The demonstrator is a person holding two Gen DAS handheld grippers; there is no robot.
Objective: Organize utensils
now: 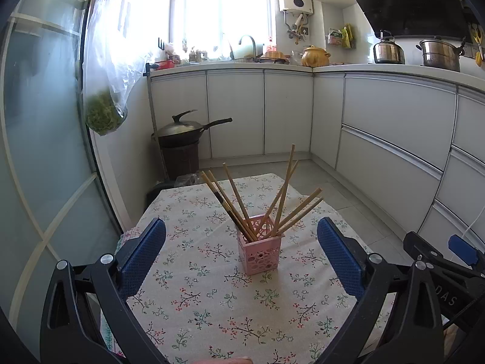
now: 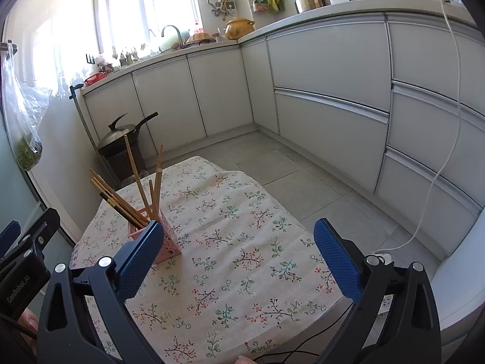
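A pink perforated holder (image 1: 260, 248) stands upright on the floral tablecloth (image 1: 212, 309). Several wooden chopsticks (image 1: 282, 200) stand in it, fanned out left and right. My left gripper (image 1: 241, 236) is open and empty, its blue fingers either side of the holder and nearer the camera. In the right wrist view the holder (image 2: 169, 239) sits at the left, partly hidden behind the left finger, with its chopsticks (image 2: 136, 182) leaning left. My right gripper (image 2: 236, 236) is open and empty above the cloth (image 2: 242, 257). The right gripper also shows at the left wrist view's right edge (image 1: 448, 257).
White kitchen cabinets (image 1: 394, 127) run along the back and right. A black wok with a lid (image 1: 185, 127) sits on a dark bin by the wall. A plastic bag of greens (image 1: 104, 112) hangs at the left. A white cable (image 2: 448, 151) trails down to the floor at right.
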